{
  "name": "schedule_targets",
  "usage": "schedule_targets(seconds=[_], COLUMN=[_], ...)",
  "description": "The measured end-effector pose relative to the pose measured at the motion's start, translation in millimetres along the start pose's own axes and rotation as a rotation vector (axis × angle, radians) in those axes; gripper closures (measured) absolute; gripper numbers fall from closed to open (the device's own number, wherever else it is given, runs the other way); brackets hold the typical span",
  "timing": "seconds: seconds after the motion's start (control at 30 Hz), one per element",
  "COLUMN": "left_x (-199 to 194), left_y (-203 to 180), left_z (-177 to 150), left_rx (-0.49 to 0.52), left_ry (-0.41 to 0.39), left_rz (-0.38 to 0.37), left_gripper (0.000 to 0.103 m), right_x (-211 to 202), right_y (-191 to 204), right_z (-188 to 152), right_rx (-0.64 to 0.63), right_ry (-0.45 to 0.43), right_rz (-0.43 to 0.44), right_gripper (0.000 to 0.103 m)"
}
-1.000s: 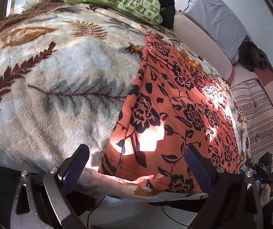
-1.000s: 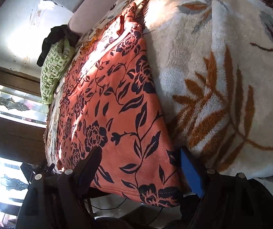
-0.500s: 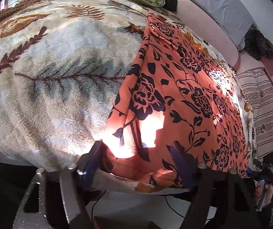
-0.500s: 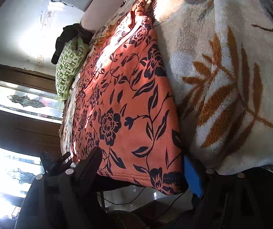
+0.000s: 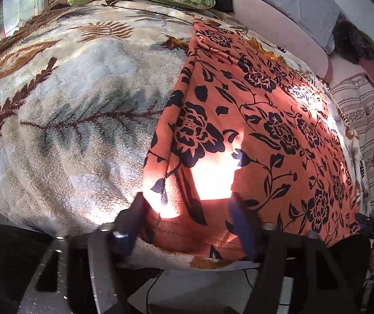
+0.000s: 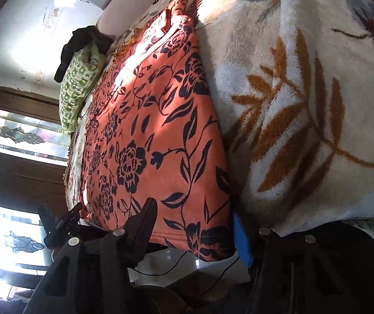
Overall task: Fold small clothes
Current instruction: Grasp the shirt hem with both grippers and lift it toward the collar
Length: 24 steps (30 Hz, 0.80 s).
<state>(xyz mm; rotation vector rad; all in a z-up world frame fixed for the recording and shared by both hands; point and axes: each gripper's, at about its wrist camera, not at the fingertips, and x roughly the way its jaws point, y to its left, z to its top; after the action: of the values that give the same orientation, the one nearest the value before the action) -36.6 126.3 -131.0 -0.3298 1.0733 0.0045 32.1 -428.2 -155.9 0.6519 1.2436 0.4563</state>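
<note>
So the orange floral garment (image 5: 252, 120) is lying flat on the fuzzy leaf-print blanket (image 5: 69, 110) on the bed, its near hem right at the edge. Left gripper (image 5: 187, 217) is closing over one hem corner, right gripper (image 6: 194, 225) closing over the other; cloth sits between the jaws on both, but I can't tell if either is actually clamped yet. My worry: that blanket is plush, so a pad could grab pile along with the hem, or one corner slips and the fold goes crooked.
</note>
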Motion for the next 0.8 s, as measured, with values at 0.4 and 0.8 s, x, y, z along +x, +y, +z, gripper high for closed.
schedule_targets(seconds=[0.4,0.8], left_x=[-2.5,-51.4], left_y=[6.6,-7.0], left_z=[1.0,63.8], left_rx=[-0.045,-0.013], left_ry=[0.006,-0.063], left_rz=[-0.041,-0.166], left_gripper=[0.034,0.095], right_x=[10.4,-11.9], right_y=[-4.5,29.8], right_z=[1.9,40.0], right_rx=[0.081,0.06], right_ry=[0.022,-0.041], right_rz=[0.022,0.188], right_gripper=[0.071,0.097])
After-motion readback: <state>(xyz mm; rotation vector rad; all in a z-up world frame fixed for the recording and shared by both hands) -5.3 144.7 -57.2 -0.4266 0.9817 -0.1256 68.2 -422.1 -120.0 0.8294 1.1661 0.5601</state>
